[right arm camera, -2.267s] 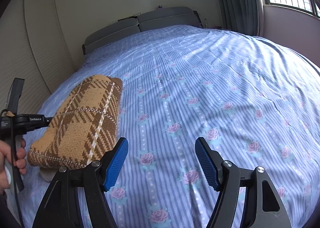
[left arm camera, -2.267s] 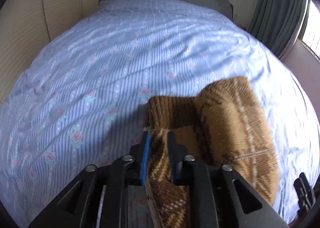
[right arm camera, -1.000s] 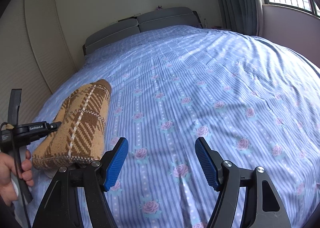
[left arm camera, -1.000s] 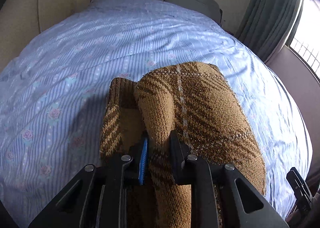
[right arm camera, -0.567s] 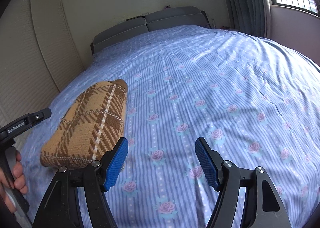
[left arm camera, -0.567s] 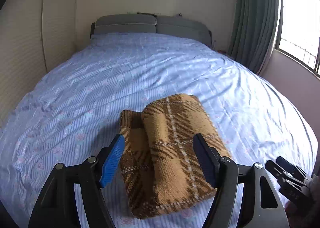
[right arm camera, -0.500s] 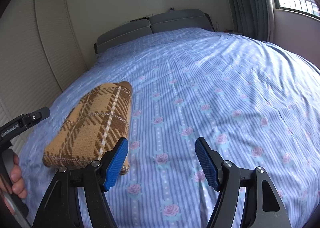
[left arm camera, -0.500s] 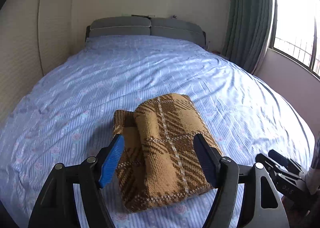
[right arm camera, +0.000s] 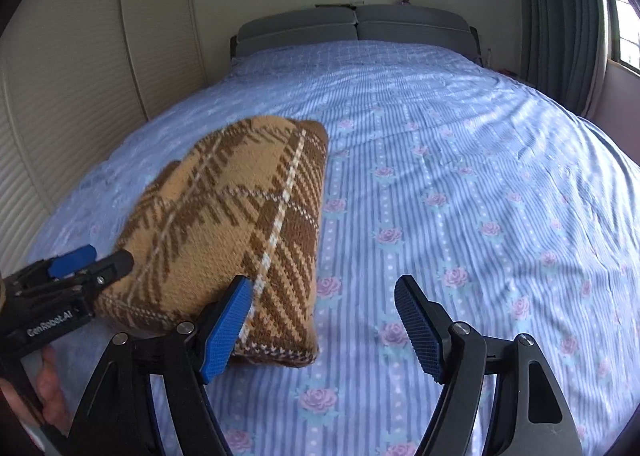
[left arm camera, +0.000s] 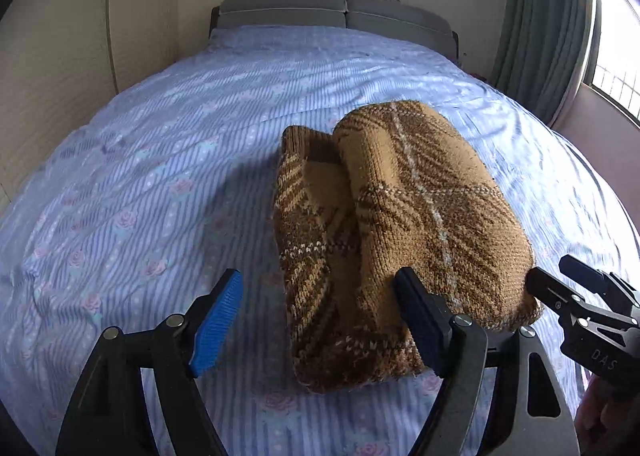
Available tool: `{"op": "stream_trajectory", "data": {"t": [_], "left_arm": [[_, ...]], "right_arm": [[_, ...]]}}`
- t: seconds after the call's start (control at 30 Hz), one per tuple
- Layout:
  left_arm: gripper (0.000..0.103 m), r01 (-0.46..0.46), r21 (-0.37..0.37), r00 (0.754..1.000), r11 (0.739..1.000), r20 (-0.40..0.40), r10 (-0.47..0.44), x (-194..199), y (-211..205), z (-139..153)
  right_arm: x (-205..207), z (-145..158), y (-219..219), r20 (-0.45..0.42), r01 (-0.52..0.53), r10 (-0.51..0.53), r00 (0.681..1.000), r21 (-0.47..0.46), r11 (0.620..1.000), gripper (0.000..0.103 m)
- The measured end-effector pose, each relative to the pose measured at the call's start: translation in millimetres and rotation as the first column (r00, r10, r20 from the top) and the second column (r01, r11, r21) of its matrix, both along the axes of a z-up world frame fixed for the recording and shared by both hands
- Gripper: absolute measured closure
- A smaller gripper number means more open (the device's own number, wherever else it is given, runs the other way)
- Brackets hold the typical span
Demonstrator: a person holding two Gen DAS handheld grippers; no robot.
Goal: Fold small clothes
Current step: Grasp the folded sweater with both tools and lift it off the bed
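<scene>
lying loose on the blue flowered bedsheet (left arm camera: 168, 159), the folded brown plaid knit garment (left arm camera: 400, 223) fills the centre of the left wrist frame; a second ago the left gripper (left arm camera: 324, 320) was pinched tight on its near edge, and now its blue pads stand wide, jaws opening, clear of the knit, gripping nothing. in the right wrist view the garment (right arm camera: 224, 223) sits at centre left, closer in than a second ago. the right gripper (right arm camera: 324, 328) also has its jaws spread and opening, empty, its left pad just in front of the garment's near corner, over bare sheet. a grey headboard (right arm camera: 356, 27) sits at upper centre.
</scene>
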State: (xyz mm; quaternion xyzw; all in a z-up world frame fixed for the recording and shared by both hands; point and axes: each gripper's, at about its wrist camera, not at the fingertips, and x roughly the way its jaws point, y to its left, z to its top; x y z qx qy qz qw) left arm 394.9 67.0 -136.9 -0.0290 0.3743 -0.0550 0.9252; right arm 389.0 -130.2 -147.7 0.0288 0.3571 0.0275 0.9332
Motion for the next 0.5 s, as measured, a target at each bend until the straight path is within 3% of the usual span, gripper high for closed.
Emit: {"op": "stream_trajectory", "data": {"t": [0.13,0.23,0.4,0.5], "left_arm": [[0.023,-0.007,-0.099,1.0,0.995,-0.01,0.006,-2.0,10.8,0.5],[0.015,0.0,-0.202,0.999,0.979,-0.039,-0.008,5.7,22.0,3.5],[0.013,-0.025,-0.451,0.976,0.892,-0.205,-0.076,35.7,48.0,-17.5],[0.012,-0.036,-0.496,0.966,0.868,-0.24,-0.098,39.6,51.0,-26.9]], "right_arm": [[-1.1,-0.3,-6.9,-0.001,-0.017,0.018,1.0,0.038,0.999,0.027],[8.8,9.9,-18.8,0.002,-0.043,0.044,0.999,0.123,0.991,0.022],[55.4,10.1,-32.3,-0.084,-0.067,0.098,0.992,0.315,0.947,0.016],[78.5,0.2,-35.3,-0.148,-0.062,0.132,0.98,0.406,0.912,0.016]]}}
